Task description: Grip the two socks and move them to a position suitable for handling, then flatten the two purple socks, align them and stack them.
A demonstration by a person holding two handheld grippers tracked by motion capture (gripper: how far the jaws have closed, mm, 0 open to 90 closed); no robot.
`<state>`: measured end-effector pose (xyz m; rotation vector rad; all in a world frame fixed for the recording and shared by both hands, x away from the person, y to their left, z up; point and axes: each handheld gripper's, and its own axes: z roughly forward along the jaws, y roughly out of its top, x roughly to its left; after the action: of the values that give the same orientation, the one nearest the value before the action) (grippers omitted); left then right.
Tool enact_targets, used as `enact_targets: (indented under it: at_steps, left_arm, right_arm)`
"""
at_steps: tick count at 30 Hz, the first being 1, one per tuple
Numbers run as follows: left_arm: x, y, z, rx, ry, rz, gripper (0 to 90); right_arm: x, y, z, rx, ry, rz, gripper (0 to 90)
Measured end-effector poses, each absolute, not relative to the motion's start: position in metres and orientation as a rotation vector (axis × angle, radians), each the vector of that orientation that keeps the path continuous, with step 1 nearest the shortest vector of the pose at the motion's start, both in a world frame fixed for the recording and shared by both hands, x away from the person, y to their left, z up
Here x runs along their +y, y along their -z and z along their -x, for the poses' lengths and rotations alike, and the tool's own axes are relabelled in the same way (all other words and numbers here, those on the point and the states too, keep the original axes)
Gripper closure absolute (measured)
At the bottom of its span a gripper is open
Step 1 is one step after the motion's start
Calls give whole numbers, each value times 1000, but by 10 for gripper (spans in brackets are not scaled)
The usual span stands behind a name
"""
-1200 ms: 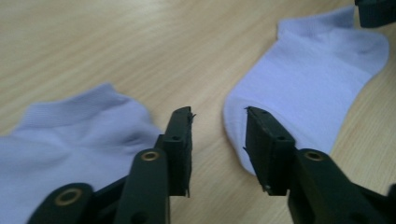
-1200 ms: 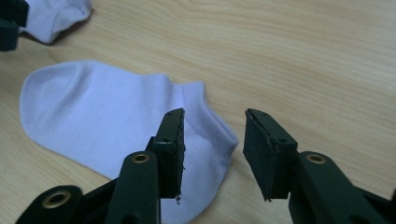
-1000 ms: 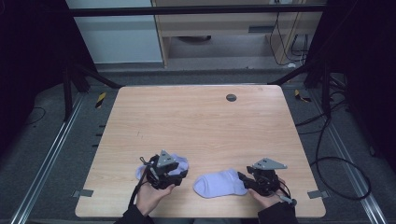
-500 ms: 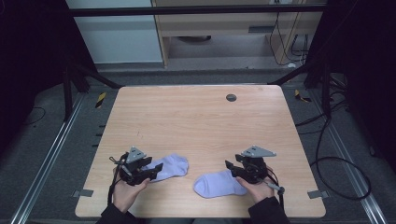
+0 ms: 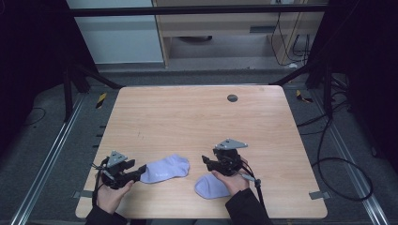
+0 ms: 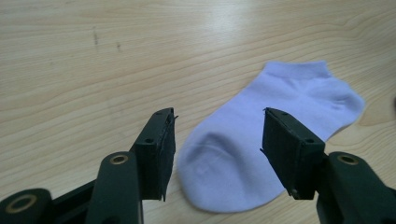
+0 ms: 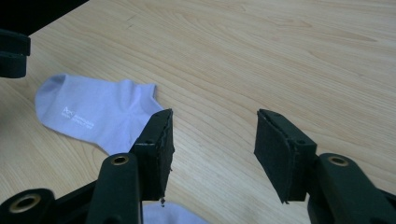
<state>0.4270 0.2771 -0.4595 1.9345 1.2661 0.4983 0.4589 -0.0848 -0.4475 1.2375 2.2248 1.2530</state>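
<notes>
Both socks let go, lower middle of frame. Left gripper [image 5: 139,172] and right gripper [image 5: 208,162] just spread apart, nothing held. Next up, probably regrabbing left sock [image 5: 165,169] to lay over right sock [image 5: 210,186].

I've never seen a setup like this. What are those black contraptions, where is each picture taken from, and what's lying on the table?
There is no robot arm here: a person sits at a wooden table and holds a hand-operated grasping tool in each hand. The wide picture comes from a fixed camera above, looking down; the left tool and the right tool come in from the bottom edge. The other two pictures come from small cameras riding on the tools, looking out between their two black jaws.

Two pale lilac ankle socks lie on the table. The left sock lies flat, its toe end in front of the left tool. The right sock is partly hidden under the right hand.

Both tools' jaws have just been opening and stand apart. Nothing is held; between the right tool's jaws is bare wood.
</notes>
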Motion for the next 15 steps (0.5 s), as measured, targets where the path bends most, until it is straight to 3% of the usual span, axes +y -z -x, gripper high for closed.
enact_targets:
  at_steps: [15]
  left_arm:
    - [288,472,-433,1329,-511,-1977,492]
  right_arm:
    - [-36,464,-476,2294,-1203,-1249,508]
